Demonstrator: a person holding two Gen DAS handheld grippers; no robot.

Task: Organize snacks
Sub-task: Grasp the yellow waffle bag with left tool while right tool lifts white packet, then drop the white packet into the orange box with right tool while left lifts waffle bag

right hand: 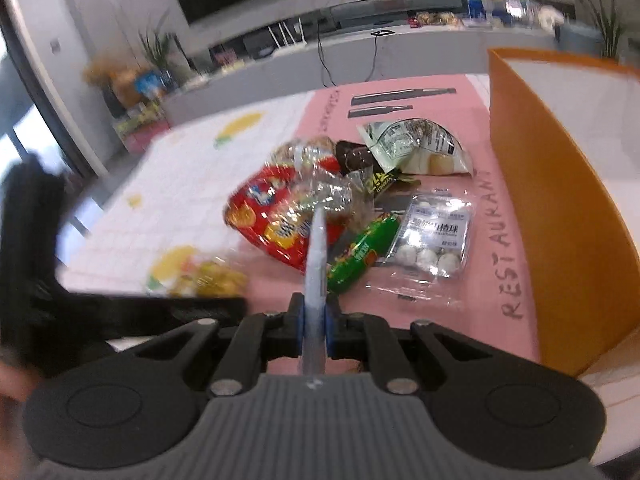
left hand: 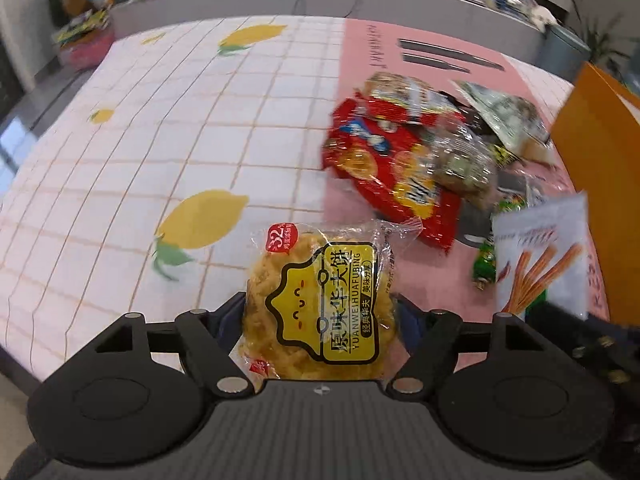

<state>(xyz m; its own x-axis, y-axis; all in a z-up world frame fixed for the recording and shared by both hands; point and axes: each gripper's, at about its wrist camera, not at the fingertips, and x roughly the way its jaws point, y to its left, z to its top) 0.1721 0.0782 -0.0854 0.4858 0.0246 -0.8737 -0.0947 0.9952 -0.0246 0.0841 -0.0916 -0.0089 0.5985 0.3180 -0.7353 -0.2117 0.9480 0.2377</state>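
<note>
A round waffle cake in a clear wrapper with a yellow label (left hand: 320,304) lies at the seam of the lemon-print cloth and the pink mat. My left gripper (left hand: 320,310) has a finger at each side of it, jaws wide, pads against the wrapper's edges. My right gripper (right hand: 316,308) is shut on a flat white packet (right hand: 316,256) that I see edge-on. In the left wrist view the same white packet (left hand: 540,256) shows orange sticks printed on it. Blurred, the waffle pack (right hand: 208,276) shows at the lower left of the right wrist view.
A heap of snacks lies on the pink mat: a red bag (right hand: 276,220), a green pack (right hand: 360,256), a clear pack of white balls (right hand: 430,236) and a pale green bag (right hand: 416,148). An orange box (right hand: 560,200) stands at the right. The lemon cloth (left hand: 160,140) spreads left.
</note>
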